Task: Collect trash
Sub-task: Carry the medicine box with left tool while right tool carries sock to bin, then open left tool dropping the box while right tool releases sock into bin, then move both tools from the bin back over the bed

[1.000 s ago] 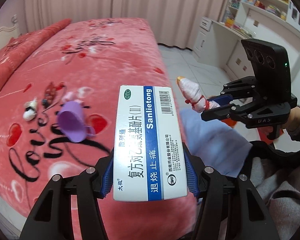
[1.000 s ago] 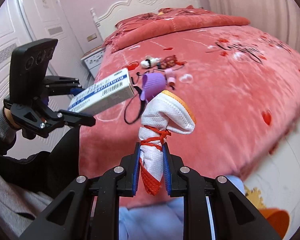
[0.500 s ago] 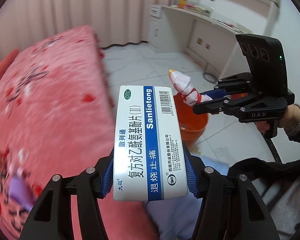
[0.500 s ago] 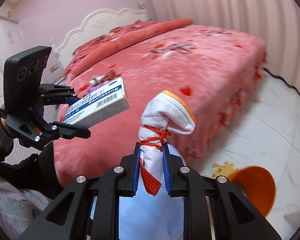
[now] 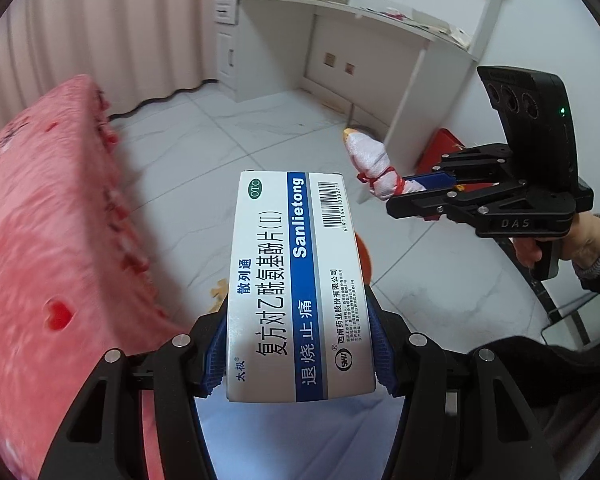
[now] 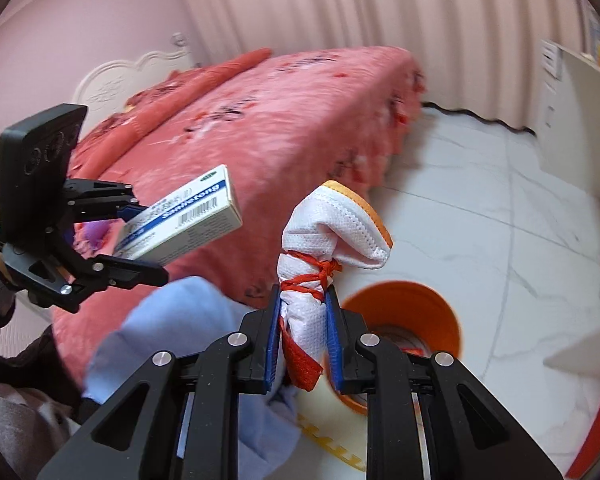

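Left gripper point(image 5: 298, 354): closed on a box point(image 5: 298, 280), blue pads point(image 5: 216, 356) pressed to its long sides near the lower end. The box is white with a blue band, barcode, "OTC" mark and the word "Sanlietong"; it stands lengthwise out of the jaws, held in the air above the floor point(image 5: 220, 152), just off the bed's corner. In the right wrist view the same gripper point(image 6: 140, 236) holds the box point(image 6: 184, 216) tilted, in front of the bed's side.

Right gripper point(image 6: 303, 336): closed on a mask point(image 6: 328, 236), pads point(image 6: 272, 344) clamping its lower part. The mask is white with an orange edge, rolled up and bound with red cord; its top folds over to the right. In the left wrist view this gripper point(image 5: 412, 190) holds the mask point(image 5: 370, 160) pointing up and left, in the air, apart from the box.

Bin point(image 6: 420, 304): orange, round, open, on the floor just behind and right of the right gripper; something lies inside, too hidden to name. In the left view only an orange sliver shows behind the box.

Bed point(image 6: 260, 128): red cover with dark lettering and hearts, white headboard at the far end.

Desk point(image 5: 340, 28): white, along the far wall beside the curtain point(image 5: 100, 20).
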